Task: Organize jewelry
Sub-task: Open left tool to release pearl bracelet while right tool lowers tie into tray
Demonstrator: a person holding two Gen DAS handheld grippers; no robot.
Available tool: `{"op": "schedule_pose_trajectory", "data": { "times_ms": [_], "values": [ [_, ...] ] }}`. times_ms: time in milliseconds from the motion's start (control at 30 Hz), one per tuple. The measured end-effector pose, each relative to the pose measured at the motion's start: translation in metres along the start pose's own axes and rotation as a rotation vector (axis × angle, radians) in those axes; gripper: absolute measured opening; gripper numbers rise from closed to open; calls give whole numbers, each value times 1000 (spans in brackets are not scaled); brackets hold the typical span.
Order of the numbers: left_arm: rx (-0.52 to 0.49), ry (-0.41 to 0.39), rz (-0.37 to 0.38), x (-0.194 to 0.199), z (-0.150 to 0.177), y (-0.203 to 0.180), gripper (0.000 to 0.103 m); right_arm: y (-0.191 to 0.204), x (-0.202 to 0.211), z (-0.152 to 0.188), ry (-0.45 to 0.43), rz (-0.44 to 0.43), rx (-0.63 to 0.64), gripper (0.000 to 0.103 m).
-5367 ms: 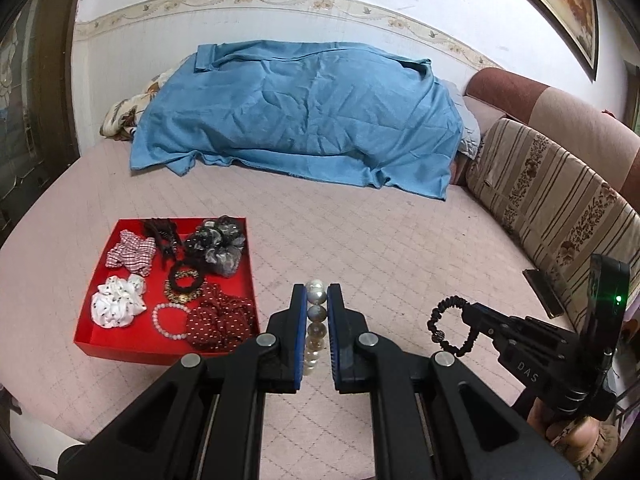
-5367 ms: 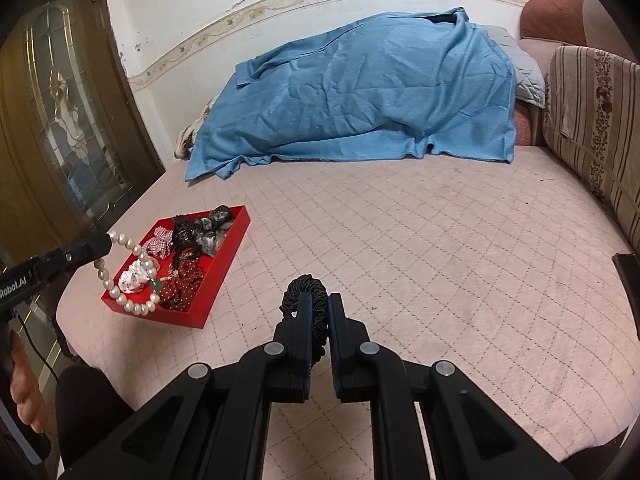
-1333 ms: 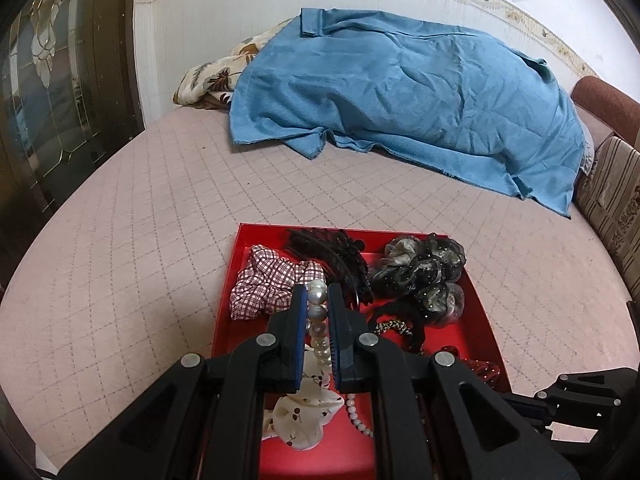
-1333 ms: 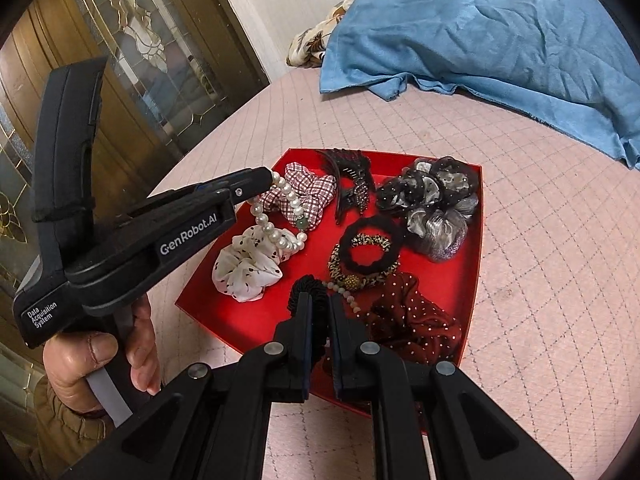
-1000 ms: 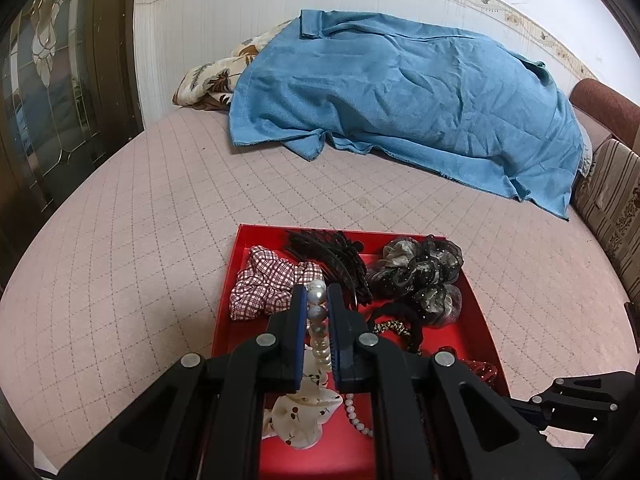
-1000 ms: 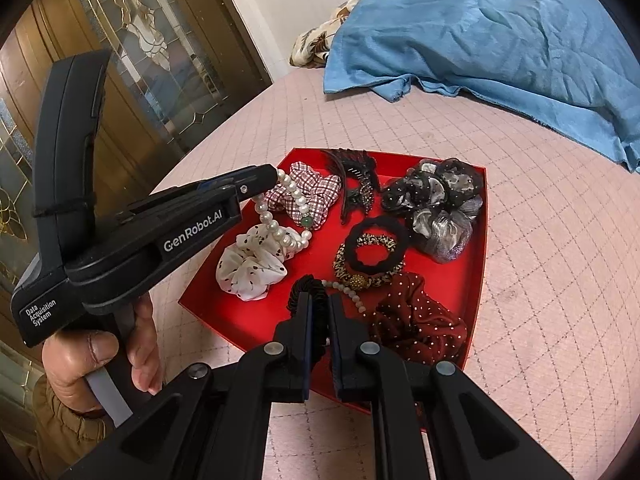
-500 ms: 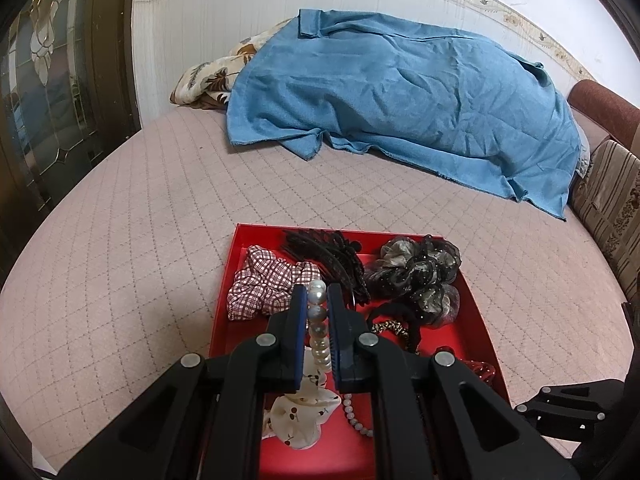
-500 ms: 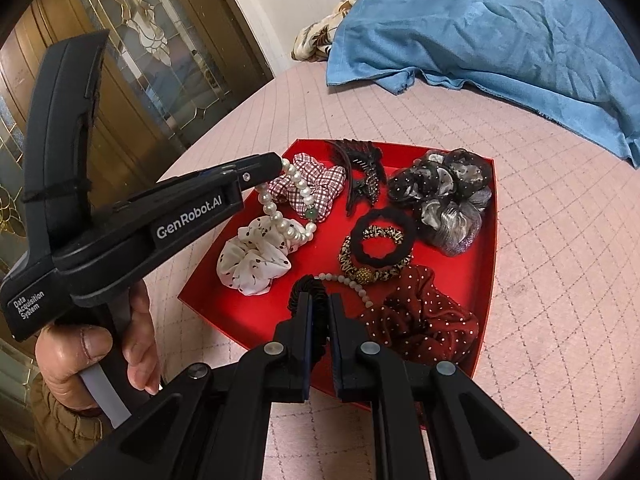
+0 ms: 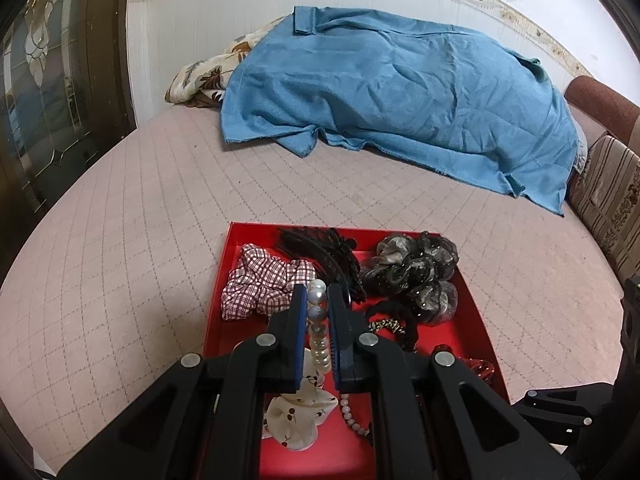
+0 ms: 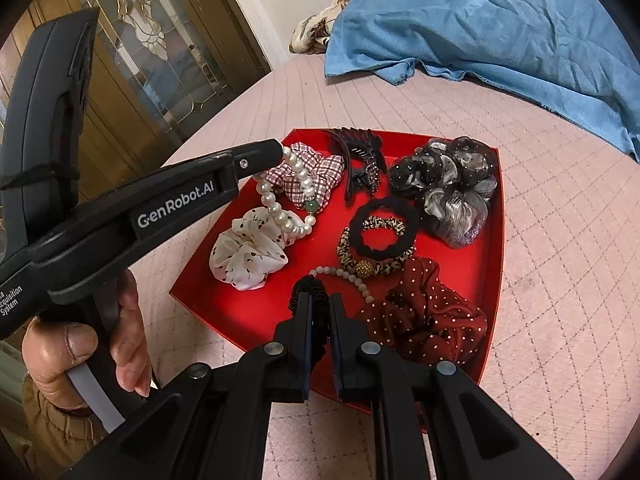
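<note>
A red tray [image 9: 472, 312] [image 10: 490, 280] lies on the pink quilted bed. My left gripper [image 9: 317, 294] [image 10: 276, 151] is shut on a pearl bracelet [image 9: 318, 332] [image 10: 280, 208], which dangles over the white dotted scrunchie [image 10: 248, 252] and the plaid scrunchie [image 9: 264, 284] at the tray's left side. My right gripper [image 10: 319, 300] is shut on a black beaded bracelet [image 10: 310, 286], held above the tray's near edge. Part of the right gripper's body [image 9: 568, 404] shows low at the right in the left wrist view.
In the tray also lie a black claw clip [image 10: 360, 156], a grey-black scrunchie [image 10: 448, 184], a black band on a leopard one [image 10: 380, 240], a pale bead string [image 10: 352, 276] and a dark red dotted scrunchie [image 10: 424, 312]. A blue blanket [image 9: 400, 92] covers the far bed; a striped sofa [image 9: 608, 200] stands right.
Over five seconds both grippers carried their bracelets from open bed to above the tray. In the last second the right gripper crept slightly forward; the left stayed put.
</note>
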State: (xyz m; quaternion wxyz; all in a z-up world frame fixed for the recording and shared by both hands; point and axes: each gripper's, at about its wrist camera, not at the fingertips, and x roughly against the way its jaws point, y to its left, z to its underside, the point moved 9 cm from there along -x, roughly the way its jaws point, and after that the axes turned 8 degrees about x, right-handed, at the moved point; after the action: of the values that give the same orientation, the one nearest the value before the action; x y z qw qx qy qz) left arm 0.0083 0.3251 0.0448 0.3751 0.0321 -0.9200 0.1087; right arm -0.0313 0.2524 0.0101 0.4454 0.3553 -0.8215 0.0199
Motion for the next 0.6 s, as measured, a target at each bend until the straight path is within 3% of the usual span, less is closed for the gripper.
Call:
{"op": "schedule_pose_trajectory", "data": {
  "times_ms": [600],
  "values": [
    [-25,88,-86,-31,15,14,10,-8,-12,4,21,25,3,10]
  ]
}}
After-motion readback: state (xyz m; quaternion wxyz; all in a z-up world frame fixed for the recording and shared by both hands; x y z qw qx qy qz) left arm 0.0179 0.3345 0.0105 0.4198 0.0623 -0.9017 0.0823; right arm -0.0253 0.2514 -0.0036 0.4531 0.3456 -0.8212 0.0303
